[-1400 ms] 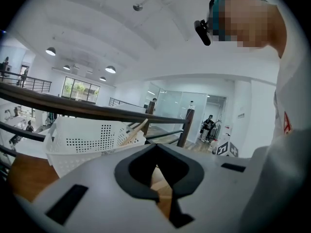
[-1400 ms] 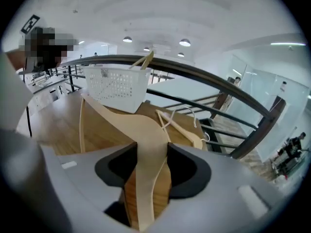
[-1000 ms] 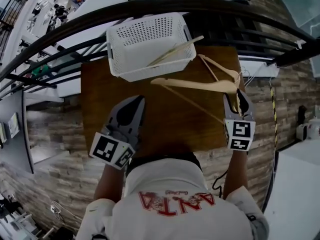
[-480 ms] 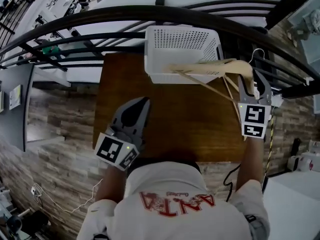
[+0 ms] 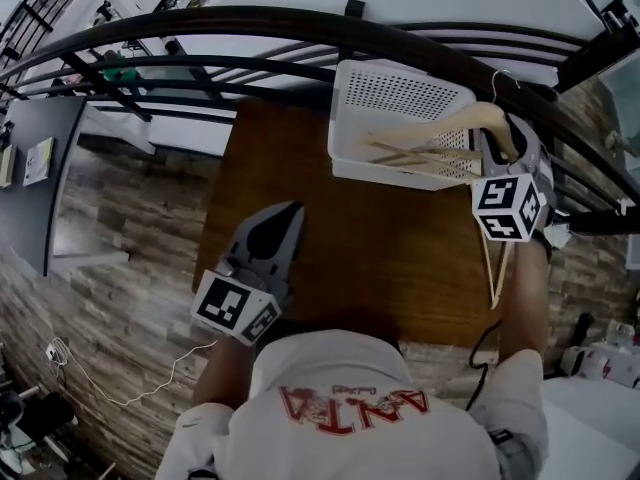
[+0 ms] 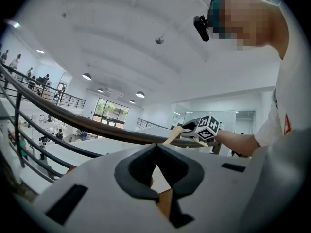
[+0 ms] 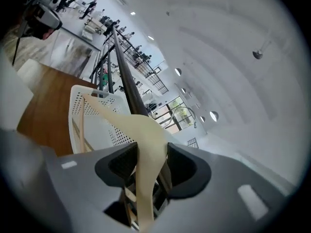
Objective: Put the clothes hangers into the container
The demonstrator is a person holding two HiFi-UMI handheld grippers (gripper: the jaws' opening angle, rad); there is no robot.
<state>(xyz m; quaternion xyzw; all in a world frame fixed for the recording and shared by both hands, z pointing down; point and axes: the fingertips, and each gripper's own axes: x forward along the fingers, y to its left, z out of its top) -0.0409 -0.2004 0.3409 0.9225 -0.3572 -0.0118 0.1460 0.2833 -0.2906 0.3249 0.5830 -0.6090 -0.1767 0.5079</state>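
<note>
Head view showed a brown wooden table [image 5: 300, 168] standing on a plank-patterned floor [image 5: 130, 228], its far edge against a dark curved railing [image 5: 250, 28] with a bright open hall beyond; a white perforated basket [image 5: 395, 93] sat at the far right of the table, close by the railing, with a pale wooden hanger [image 5: 420, 153] lying inside it. The right gripper [image 5: 505, 138] was at the basket's right end, its jaws clamped on a second wooden hanger [image 5: 470, 120], whose arm reached left over the basket and whose metal hook stood up towards the railing; the right gripper view showed that hanger [image 7: 146, 135] pinched between both pads. The left gripper [image 5: 285, 218] hung over the near left of the table, jaws together, with nothing between them.
</note>
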